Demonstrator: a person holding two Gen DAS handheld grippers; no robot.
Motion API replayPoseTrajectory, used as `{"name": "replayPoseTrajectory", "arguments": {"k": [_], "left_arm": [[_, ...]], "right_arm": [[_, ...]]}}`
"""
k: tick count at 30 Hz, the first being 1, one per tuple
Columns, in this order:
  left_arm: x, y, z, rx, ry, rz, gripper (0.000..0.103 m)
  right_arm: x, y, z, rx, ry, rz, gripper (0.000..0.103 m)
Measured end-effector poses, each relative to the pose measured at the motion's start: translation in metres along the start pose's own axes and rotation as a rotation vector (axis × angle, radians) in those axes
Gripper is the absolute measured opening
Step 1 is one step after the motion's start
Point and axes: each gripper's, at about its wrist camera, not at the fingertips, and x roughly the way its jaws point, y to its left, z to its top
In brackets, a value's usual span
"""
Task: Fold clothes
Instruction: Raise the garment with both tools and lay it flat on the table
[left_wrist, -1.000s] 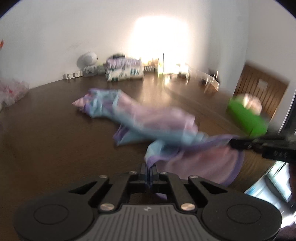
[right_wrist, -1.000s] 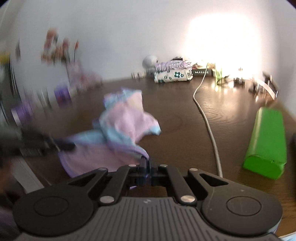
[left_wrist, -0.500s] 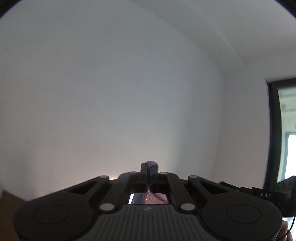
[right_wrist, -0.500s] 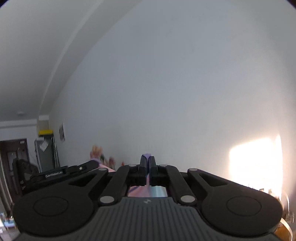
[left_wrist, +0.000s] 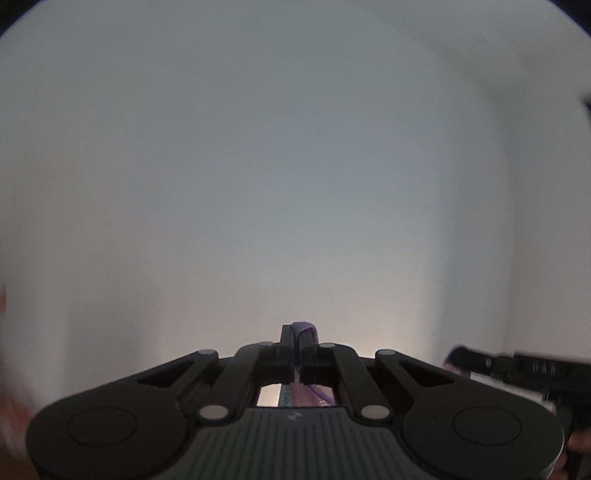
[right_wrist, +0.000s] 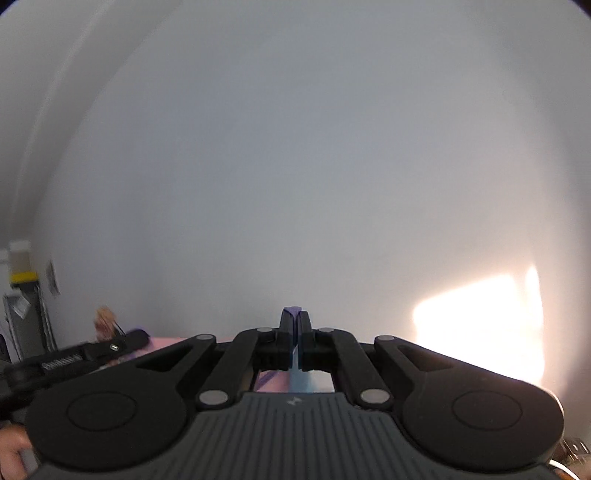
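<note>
Both grippers are raised and face a bare white wall. My left gripper (left_wrist: 298, 332) is shut on the purple hem of a pastel pink-and-blue garment (left_wrist: 303, 327); a little cloth pokes above the fingertips and more hangs below between the arms. My right gripper (right_wrist: 294, 317) is likewise shut on a purple edge of the same garment (right_wrist: 294, 311), with pink and blue cloth showing beneath. In the left wrist view the right gripper (left_wrist: 458, 357) shows at the lower right. The right wrist view shows the left gripper (right_wrist: 142, 336) at the lower left with pink cloth beside it. The table is hidden.
A white wall (left_wrist: 295, 184) fills both views. A bright patch of sunlight (right_wrist: 480, 325) lies on the wall at the right. A yellow-topped item and a doorway area (right_wrist: 22, 288) sit at the far left edge.
Both grippers rose from the table and tilted up with the garment still clamped. The table, green case and cable dropped out of view; only wall remains.
</note>
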Motion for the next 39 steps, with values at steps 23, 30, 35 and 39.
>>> {"name": "replayPoseTrajectory", "arguments": {"k": [23, 30, 35, 39], "left_arm": [[-0.158, 0.068, -0.292, -0.316, 0.716, 0.192, 0.037], [-0.101, 0.0, -0.312, -0.119, 0.789, 0.09, 0.043], [-0.111, 0.021, -0.321, -0.109, 0.879, 0.145, 0.042], [-0.126, 0.035, -0.315, -0.061, 0.891, 0.178, 0.041]], "right_arm": [[-0.138, -0.05, -0.332, 0.079, 0.666, 0.048, 0.032], [-0.052, -0.022, -0.335, -0.095, 0.663, -0.088, 0.03], [-0.046, -0.018, -0.352, -0.097, 0.741, -0.076, 0.012], [-0.065, 0.0, -0.357, -0.164, 0.762, -0.06, 0.008]]}}
